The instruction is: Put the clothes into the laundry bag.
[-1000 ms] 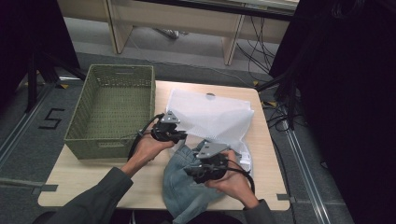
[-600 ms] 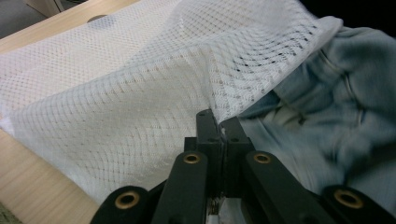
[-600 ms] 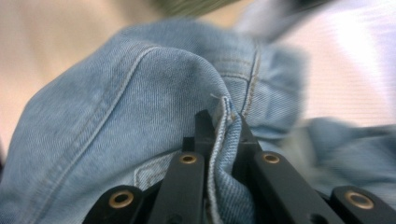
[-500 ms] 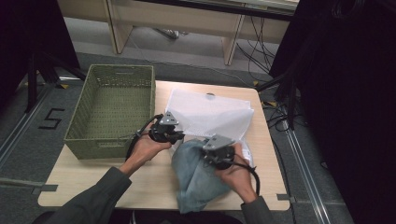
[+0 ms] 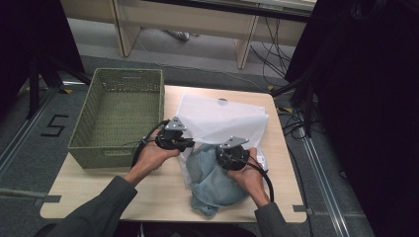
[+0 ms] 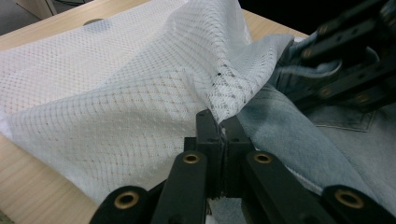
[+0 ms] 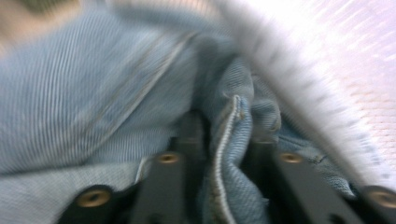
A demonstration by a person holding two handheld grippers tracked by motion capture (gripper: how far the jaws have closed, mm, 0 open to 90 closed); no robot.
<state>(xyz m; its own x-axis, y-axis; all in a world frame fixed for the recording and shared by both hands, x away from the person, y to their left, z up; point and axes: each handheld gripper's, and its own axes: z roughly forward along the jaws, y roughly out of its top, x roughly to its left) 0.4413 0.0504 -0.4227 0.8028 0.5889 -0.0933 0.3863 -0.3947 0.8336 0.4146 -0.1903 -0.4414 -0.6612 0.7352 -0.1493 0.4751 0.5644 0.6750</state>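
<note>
Since the earlier frame the right hand-held gripper (image 5: 228, 154) has shifted from the near right part of the desk (image 5: 74, 197) up toward the bag mouth, taking the bunched jeans (image 5: 212, 180) with it; the left hand-held gripper (image 5: 190, 143) has stayed put. The right jaws have just been reopening after a squeeze. In the right gripper view a denim seam fold (image 7: 231, 154) sits between them, and the jaws look loosely around it rather than clamped; motion blur makes pad contact hard to tell.

Left hand-held gripper: jaws fully together, pinching the edge of the white mesh laundry bag (image 6: 140, 107) and lifting it. That seems to be why the mesh tents up: it keeps the mouth open so denim can be pushed in from the near side.

Jeans lie at centre-near of the desk, just right of the left gripper, their far end tucked under the raised mesh lip, most of the fabric outside on the near side. The bag lies flat beyond, stretching to the far right of the desk.

Containers: the mesh bag holds at most the leading bit of jeans. The green woven basket (image 5: 79, 148) at the left edge of the desk is empty and untouched.
</note>
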